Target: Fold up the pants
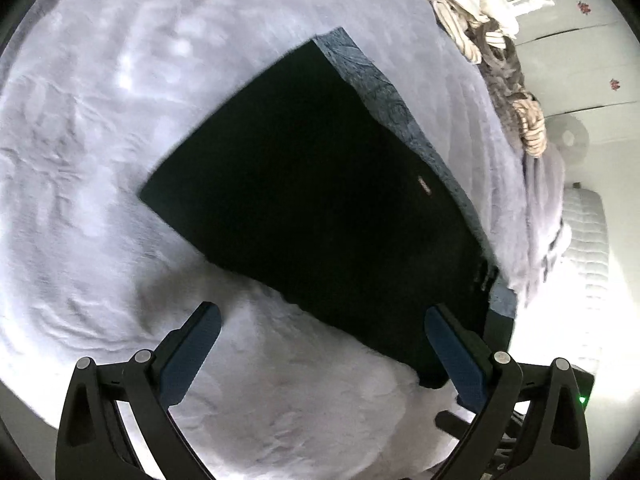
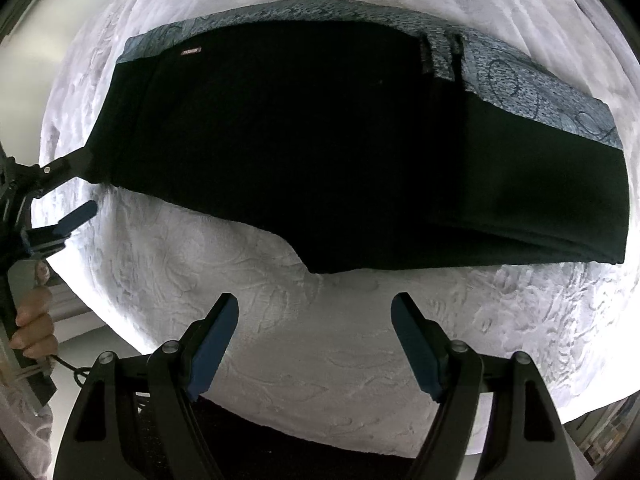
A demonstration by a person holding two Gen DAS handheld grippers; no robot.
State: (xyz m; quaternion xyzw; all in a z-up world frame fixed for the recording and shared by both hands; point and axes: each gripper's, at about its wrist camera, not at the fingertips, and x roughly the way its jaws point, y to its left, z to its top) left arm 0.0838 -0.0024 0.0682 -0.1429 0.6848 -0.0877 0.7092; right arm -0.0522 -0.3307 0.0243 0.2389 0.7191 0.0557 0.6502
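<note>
The black pants (image 1: 320,200) lie folded flat on a pale fluffy blanket (image 1: 100,160), with a patterned blue-grey lining showing along their far edge. In the right wrist view the pants (image 2: 340,148) stretch across the middle. My left gripper (image 1: 320,316) is open, its right finger over the pants' near corner. It also shows at the left of the right wrist view (image 2: 82,182), jaws apart at the pants' left end. My right gripper (image 2: 314,304) is open and empty, just short of the pants' near edge.
A heap of striped and white clothes (image 1: 480,12) lies at the blanket's far right. A white wall or cabinet (image 1: 580,60) and a quilted white mattress edge (image 1: 588,248) lie beyond. A hand (image 2: 34,328) holds the left gripper's handle.
</note>
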